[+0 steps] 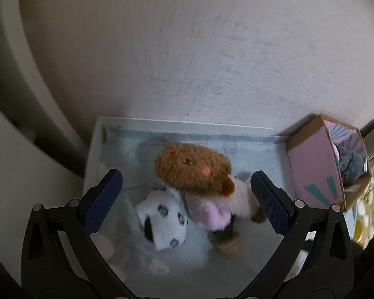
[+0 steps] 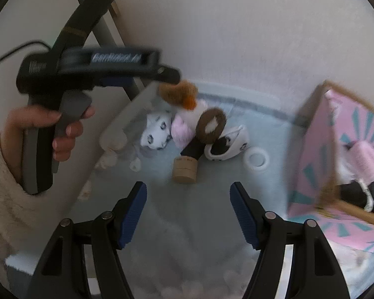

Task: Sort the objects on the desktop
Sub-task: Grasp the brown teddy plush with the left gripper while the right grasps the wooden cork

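Observation:
A brown plush doll (image 1: 194,172) in pink and white clothes lies in a clear plastic bin (image 1: 97,134), against a white spotted plush (image 1: 162,219). My left gripper (image 1: 187,194) is open above them, its jaws wide on either side and holding nothing. In the right wrist view the doll (image 2: 184,114), the spotted plush (image 2: 155,129) and a round tan block (image 2: 184,172) lie in the bin (image 2: 127,114). My right gripper (image 2: 188,206) is open and empty above the bin's near part. The left gripper's body (image 2: 87,72) hangs over the bin's left wall.
A pink and teal cardboard box (image 1: 321,164) with soft items stands at the bin's right, also in the right wrist view (image 2: 336,149). A white ring (image 2: 256,159) and a white shoe-like piece (image 2: 229,142) lie in the bin. A pale wall is behind.

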{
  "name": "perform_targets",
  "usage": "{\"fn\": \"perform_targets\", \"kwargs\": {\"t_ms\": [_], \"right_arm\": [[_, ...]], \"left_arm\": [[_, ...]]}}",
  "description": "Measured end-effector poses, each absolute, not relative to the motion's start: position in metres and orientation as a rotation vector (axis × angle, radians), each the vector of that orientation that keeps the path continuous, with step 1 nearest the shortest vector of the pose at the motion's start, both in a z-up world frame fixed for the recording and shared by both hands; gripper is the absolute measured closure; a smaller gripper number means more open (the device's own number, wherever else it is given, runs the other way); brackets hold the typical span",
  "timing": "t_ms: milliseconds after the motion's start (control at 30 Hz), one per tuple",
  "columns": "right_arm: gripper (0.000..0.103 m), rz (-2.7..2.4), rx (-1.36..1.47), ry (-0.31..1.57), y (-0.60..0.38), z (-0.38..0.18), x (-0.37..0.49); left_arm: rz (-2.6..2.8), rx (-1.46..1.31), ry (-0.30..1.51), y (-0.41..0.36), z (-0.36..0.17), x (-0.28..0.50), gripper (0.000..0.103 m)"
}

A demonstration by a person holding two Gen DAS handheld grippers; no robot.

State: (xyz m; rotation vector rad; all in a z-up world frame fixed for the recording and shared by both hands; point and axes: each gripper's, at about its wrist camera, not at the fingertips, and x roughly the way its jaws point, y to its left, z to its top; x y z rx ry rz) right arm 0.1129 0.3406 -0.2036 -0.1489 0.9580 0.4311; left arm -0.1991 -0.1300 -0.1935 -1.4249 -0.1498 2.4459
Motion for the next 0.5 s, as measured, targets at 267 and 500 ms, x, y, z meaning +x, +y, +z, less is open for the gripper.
{"fn": "perform_targets", "kwargs": {"t_ms": [267,500], "right_arm": [[0.038,0.382,-0.193,0.926,0.363,-0.233,0.134],[0.038,0.348,-0.204,0.933,0.371,-0.248,0.148]], "left_arm": [[2.388,-1.390,-0.337,-0.137,-0.213,-0.216,0.006],[2.341,-1.396,-0.342,-0.136,-0.221,-0.220,0.044]]}}
